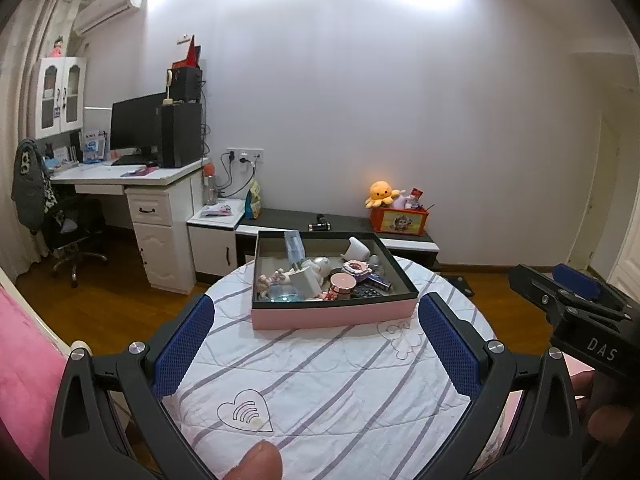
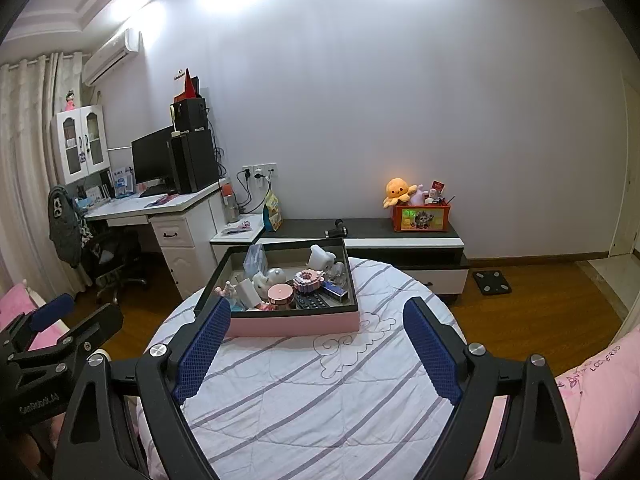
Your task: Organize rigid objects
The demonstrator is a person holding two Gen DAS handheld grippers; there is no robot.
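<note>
A pink box with a dark rim point(image 1: 332, 314) point(image 2: 296, 324) stands on the far part of a round table with a striped white cloth point(image 1: 320, 380) point(image 2: 320, 392). It holds several small rigid objects: a pink round jar point(image 1: 342, 283) point(image 2: 280, 294), a white plug point(image 1: 356, 249) point(image 2: 321, 256), a black remote point(image 1: 366, 292) point(image 2: 314, 301) and a clear bottle point(image 1: 294, 249). My left gripper point(image 1: 316, 346) is open and empty, short of the box. My right gripper point(image 2: 318, 346) is open and empty, also short of the box; it shows at the right of the left wrist view point(image 1: 576, 300).
A low black-and-white cabinet point(image 1: 404, 240) point(image 2: 400, 236) stands behind the table with an orange toy box point(image 1: 398, 220) point(image 2: 421, 218). A white desk point(image 1: 128, 178) with monitor and chair is at the left. Pink bedding point(image 1: 28, 368) point(image 2: 592, 396) flanks the table. A scale point(image 2: 491, 282) lies on the wood floor.
</note>
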